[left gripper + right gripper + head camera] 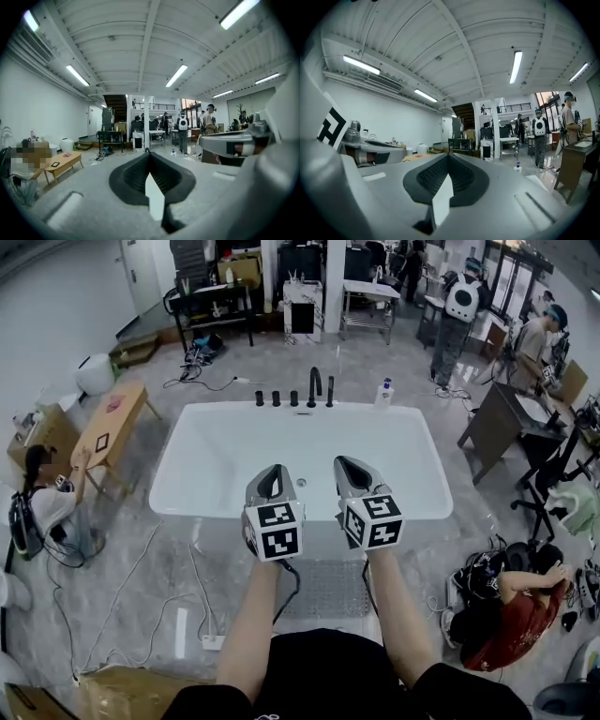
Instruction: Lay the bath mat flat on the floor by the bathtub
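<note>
A grey textured bath mat (323, 589) lies flat on the floor against the near side of the white bathtub (187, 470), seen between the person's forearms. Both grippers are held up side by side over the tub's near rim, pointing away across the room. The left gripper (272, 471) has its jaws meeting at the tips with nothing in them, which the left gripper view (149, 151) shows as well. The right gripper (345, 463) is shut and empty too, its tips together in the right gripper view (449, 154). Neither gripper touches the mat.
Black taps (315, 386) and a white bottle (384, 393) stand on the tub's far rim. A wooden bench (112, 423) is at the left, a dark desk (497, 423) at the right. Cables and a power strip (214, 642) lie on the floor. A person in red (511, 615) crouches at the right.
</note>
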`<state>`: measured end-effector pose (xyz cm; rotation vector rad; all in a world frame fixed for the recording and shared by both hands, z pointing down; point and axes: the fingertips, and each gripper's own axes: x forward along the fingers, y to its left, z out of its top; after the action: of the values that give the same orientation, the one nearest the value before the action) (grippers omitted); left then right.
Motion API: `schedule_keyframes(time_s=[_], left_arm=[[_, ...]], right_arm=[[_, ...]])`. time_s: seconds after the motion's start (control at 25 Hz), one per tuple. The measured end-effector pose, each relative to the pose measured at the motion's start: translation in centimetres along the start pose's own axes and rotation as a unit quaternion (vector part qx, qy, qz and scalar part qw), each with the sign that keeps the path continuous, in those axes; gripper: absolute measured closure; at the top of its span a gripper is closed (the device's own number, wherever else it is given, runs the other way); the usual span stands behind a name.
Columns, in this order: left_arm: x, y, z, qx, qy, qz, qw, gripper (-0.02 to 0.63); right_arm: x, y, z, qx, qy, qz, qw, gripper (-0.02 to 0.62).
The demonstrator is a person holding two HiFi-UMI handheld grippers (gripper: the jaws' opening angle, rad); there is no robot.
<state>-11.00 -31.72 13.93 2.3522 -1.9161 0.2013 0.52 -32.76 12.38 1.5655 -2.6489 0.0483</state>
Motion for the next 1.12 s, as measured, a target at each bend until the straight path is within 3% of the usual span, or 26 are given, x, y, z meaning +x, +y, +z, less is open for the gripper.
schedule_keyframes(time_s=[0.24,0.52,1.12], left_arm=[[-0.4,0.5,6.1,0.010,-0.059,0.001,0.9982,0.601],[-1.6,0.1,3.6,-0.014,-0.029,-0.003,0.9995,0.601],[-3.0,0.0,4.6,-0.008,-0.050,-0.016,0.9986,0.601]], right_arm=[[0.6,-0.6,4.7,0.009,-0.038,0.004,0.999,0.589],[-1.1,-1.2,3.3,-0.011,-0.019,-0.025,0.999,0.589],[-2.0,0.1,4.7,-0.015,-0.041,-0.025,0.999,0.590]])
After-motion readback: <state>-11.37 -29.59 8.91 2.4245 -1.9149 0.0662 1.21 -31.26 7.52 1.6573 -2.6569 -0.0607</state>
